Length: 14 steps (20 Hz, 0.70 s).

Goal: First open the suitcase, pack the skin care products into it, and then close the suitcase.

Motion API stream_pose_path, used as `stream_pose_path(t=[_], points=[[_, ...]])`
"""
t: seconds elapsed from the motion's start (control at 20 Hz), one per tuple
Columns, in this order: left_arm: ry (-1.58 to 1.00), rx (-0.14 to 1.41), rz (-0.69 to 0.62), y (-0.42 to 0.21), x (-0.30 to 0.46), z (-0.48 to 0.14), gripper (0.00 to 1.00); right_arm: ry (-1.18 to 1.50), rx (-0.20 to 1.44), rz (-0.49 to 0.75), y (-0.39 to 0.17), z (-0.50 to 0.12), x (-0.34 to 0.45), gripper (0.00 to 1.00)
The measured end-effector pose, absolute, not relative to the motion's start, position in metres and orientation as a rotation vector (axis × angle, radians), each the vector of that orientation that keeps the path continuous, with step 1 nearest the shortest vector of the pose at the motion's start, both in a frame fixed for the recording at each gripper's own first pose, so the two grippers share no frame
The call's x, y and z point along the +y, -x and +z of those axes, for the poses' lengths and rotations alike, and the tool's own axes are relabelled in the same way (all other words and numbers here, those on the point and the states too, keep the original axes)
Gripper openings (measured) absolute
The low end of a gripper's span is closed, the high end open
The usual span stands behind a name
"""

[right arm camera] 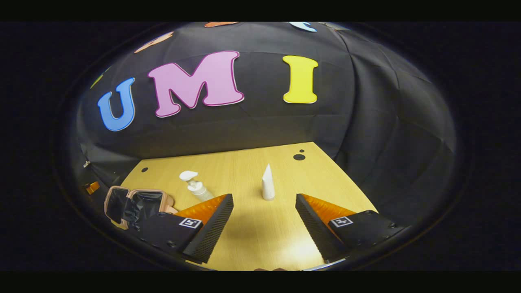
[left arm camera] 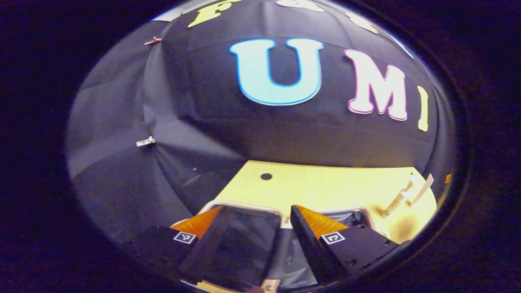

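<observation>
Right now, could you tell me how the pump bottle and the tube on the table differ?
The pump bottle has a broad pump head and a rounded body; the tube tapers to a point. The pump bottle stands nearer the open suitcase; the tube stands farther from it. Both are white and upright.

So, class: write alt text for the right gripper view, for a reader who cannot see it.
The right gripper hangs open above a wooden table, facing an upright white tube. A pump bottle stands left of the tube; an open suitcase lies at far left.
</observation>
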State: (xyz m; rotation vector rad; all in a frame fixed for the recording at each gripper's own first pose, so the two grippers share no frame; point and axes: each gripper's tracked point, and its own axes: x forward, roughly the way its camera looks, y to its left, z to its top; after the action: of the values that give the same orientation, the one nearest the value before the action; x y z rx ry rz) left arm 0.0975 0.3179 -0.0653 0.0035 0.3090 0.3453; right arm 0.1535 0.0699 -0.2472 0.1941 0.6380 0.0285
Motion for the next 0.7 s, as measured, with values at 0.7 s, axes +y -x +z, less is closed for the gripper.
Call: stream_pose_path(t=[0.7], points=[[0.098,0.615,-0.011,-0.195,0.023,-0.218,0.96,-0.09,0.677,0.178,-0.207,-0.346,0.085,0.98]])
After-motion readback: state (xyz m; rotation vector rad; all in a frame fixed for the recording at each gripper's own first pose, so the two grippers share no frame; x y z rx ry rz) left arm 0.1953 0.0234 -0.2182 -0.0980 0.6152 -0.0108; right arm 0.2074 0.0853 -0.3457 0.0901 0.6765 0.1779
